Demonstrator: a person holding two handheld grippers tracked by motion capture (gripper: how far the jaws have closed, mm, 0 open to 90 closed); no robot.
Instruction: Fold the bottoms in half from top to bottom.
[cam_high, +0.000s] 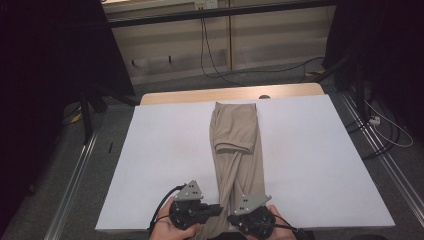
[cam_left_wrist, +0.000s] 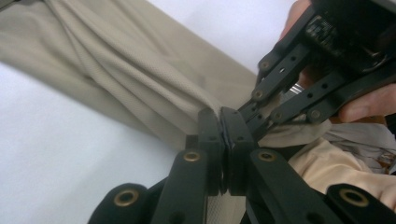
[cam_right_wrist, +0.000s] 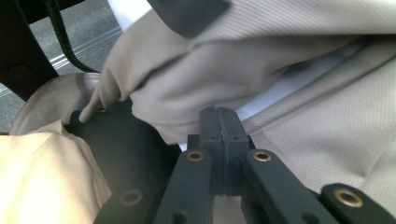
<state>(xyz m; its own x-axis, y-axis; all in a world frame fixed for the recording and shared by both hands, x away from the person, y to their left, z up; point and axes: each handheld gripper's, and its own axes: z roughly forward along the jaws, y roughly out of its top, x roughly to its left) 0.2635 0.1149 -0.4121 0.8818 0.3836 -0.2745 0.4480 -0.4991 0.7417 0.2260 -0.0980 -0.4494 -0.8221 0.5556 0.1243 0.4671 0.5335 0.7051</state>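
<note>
Left gripper (cam_high: 223, 210) sits low at the near edge of the desk (cam_high: 165, 165), its jaws pressed together with the beige cloth (cam_high: 237, 150) pinched at their tips; in the left gripper view (cam_left_wrist: 223, 122) the fabric bunches into gathered folds right where the jaws meet. Moving across, the cloth itself runs as a long narrow strip up the middle of the white desk, from the near edge toward the far side, with a folded-over flap lying on its upper half and twisted creases lower down. Just to the right, the right gripper (cam_high: 231, 219) is beside the left one, near it at the cloth's near end, both hands cradling the tools from below. In the right gripper view (cam_right_wrist: 219, 122) its jaws are closed tight against each other, cloth (cam_right_wrist: 299, 116) draped around and behind the tips; whether fabric is caught between them I cannot tell
</note>
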